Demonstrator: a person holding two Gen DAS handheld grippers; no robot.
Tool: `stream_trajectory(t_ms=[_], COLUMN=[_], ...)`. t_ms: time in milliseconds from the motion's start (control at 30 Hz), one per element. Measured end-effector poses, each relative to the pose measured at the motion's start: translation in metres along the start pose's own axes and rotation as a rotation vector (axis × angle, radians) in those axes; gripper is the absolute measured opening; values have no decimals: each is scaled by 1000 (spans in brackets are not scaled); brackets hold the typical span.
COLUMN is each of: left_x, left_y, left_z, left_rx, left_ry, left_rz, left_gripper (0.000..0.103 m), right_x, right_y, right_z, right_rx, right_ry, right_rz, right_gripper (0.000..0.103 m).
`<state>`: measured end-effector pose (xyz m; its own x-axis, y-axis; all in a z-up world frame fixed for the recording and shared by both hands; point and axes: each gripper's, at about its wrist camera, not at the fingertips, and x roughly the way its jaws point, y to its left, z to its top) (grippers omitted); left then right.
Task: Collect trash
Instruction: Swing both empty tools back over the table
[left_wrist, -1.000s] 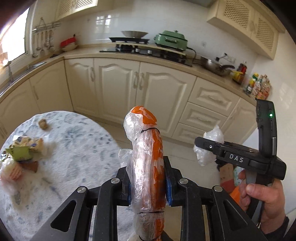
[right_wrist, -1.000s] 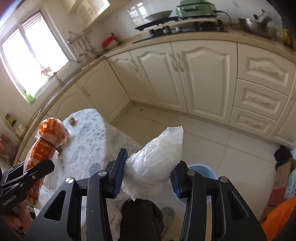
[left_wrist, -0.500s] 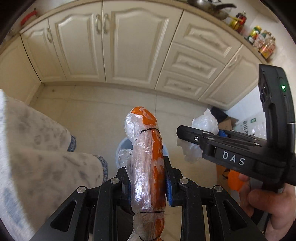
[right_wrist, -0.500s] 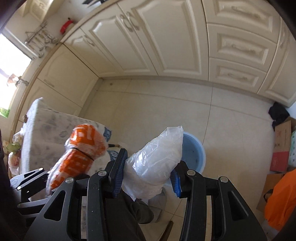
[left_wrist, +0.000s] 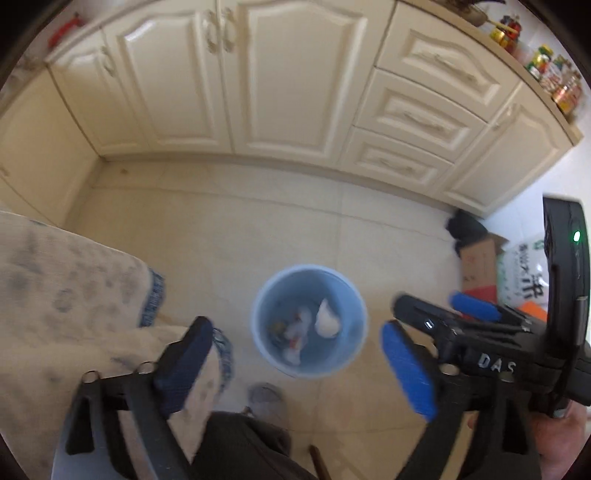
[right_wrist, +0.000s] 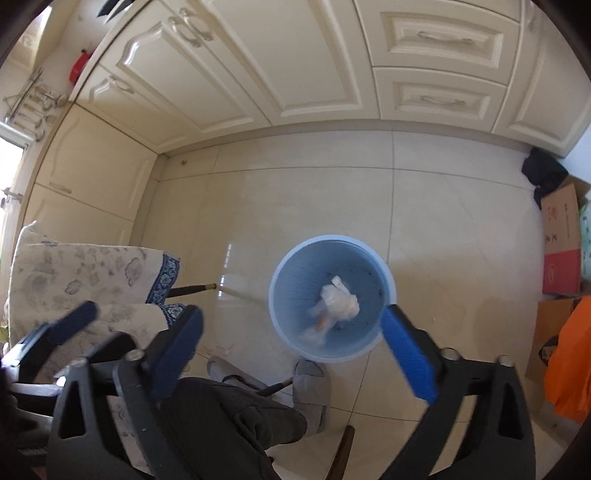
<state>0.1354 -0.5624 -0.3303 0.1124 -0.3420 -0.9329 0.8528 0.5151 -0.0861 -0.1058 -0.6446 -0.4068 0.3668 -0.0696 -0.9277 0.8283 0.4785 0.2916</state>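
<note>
crinkly plastic bags (right_wrist: 334, 308) lie in the blue bin (right_wrist: 284, 273) on the floor, light, soft and slippery, best pinched at a bunched fold; left gripper (left_wrist: 295, 365) and right gripper (right_wrist: 291, 347) opening wide, empty.

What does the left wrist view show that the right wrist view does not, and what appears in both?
Only the left wrist view shows the bottles and jars on the counter. Only the right wrist view shows the hanging utensil rack and both grey slippers. Both show the blue bin with crumpled plastic trash inside, the cream cabinets, and the left tool and right tool, jaws opening with nothing between them.
</note>
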Motion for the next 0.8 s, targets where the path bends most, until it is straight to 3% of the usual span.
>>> stream_trajectory(t_ms=[200, 400, 667, 800], left_x=[-38, -92, -199, -254], left_y=[-26, -36, -5, 15], left_z=[-17, -50, -113, -157], left_rx=[26, 14, -49, -85], left_ry=[-84, -181, -350, -446], left_rz=[54, 51, 55, 91], left_gripper=[102, 102, 102, 102], right_x=[-14, -47, -117, -153], right_y=[-1, 13, 63, 101], right_z=[-10, -19, -24, -28], right_rx=[28, 17, -68, -126], right_ry=[-10, -67, -197, -274], right_rz=[-19, -8, 25, 66], right_gripper=[103, 103, 103, 103])
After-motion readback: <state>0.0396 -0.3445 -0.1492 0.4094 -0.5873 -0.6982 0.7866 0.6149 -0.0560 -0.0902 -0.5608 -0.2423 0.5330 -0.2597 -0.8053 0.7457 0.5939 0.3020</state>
